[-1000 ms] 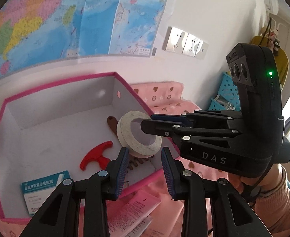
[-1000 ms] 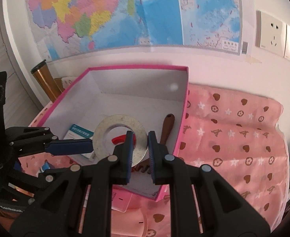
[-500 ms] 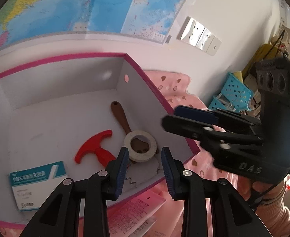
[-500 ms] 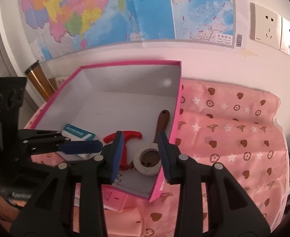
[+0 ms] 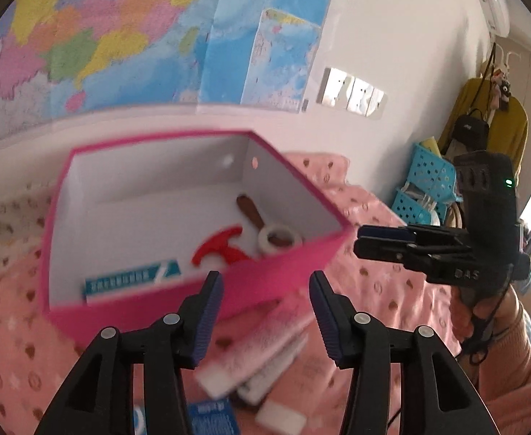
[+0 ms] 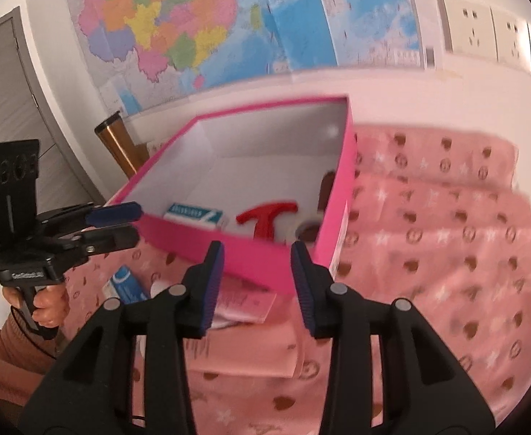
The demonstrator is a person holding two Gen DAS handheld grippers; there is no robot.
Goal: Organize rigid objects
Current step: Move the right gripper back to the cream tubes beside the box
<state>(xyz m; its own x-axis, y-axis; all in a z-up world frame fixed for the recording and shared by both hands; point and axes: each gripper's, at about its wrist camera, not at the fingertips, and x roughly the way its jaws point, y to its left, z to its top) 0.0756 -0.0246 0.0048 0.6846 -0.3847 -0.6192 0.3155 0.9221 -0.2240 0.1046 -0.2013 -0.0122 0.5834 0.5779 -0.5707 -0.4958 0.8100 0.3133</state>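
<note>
left gripper (image 5: 265, 311) jaws opening, nothing between them, pink box (image 5: 193, 301) just ahead. right gripper (image 6: 256, 282) jaws opening too, empty, near box wall right in front. inside box: tape roll (image 5: 278, 240) at the near right corner, lying over a brown handle (image 5: 249, 207); red t-shaped tool (image 5: 218, 248) left of the roll, blue-white carton (image 5: 131, 280) further left. pink packets (image 5: 262, 348) on the cloth under the left gripper.
</note>
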